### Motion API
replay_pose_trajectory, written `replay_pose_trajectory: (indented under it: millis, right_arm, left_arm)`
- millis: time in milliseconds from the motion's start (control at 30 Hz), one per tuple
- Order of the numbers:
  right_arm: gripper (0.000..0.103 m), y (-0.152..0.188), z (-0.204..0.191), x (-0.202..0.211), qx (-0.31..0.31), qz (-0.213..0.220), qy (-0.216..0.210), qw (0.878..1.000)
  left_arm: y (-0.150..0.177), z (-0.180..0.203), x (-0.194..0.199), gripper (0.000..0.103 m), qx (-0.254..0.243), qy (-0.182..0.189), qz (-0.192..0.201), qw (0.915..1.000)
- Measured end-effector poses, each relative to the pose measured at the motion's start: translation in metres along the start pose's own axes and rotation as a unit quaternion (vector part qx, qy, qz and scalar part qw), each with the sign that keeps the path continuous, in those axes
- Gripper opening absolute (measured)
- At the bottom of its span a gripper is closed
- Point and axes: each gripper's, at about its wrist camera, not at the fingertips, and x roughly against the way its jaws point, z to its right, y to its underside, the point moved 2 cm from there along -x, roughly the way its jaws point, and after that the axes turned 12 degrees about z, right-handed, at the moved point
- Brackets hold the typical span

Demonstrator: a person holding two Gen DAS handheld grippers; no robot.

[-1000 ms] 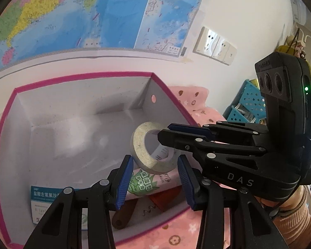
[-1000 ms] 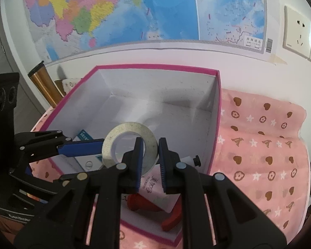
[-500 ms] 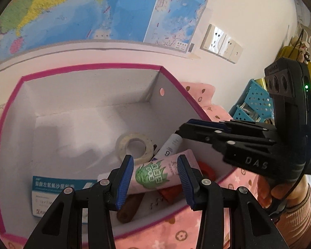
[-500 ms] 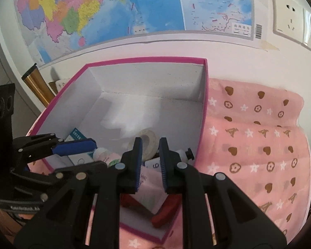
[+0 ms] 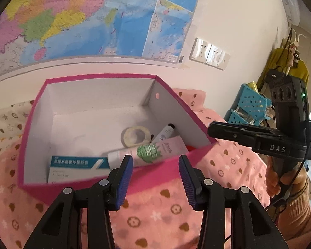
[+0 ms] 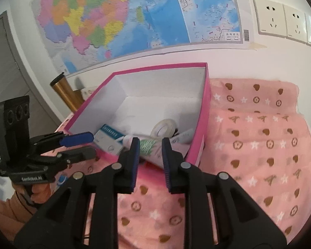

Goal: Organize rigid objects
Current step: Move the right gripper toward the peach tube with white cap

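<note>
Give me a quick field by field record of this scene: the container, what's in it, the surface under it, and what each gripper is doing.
container: pink box with white inside, open top
contents: tape roll lying flat; pink tube with green label; blue and white carton; white tube with black cap
surface: pink patterned cloth
left gripper: open, jaws have just been opening, nothing between them, outside the box's near wall
right gripper: open, jaws have just been opening, nothing held
backdrop: wall map, wall sockets
</note>
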Motion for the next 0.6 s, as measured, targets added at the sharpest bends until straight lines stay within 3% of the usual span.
replay_pose_trajectory:
  millis: [300, 600]
  right_arm:
    - [0.024, 0.045, -0.001, 0.028, -0.025, -0.022, -0.016, 0.999]
    - [0.028, 0.094, 0.000, 0.042, -0.050, -0.075, -0.016, 0.996]
  left_arm:
    - [0.029, 0.008, 0.022, 0.047, -0.001, 0.003, -0.017, 0.9999]
    - [0.069, 0.021, 0.036, 0.047, -0.001, 0.001, -0.047, 0.9989]
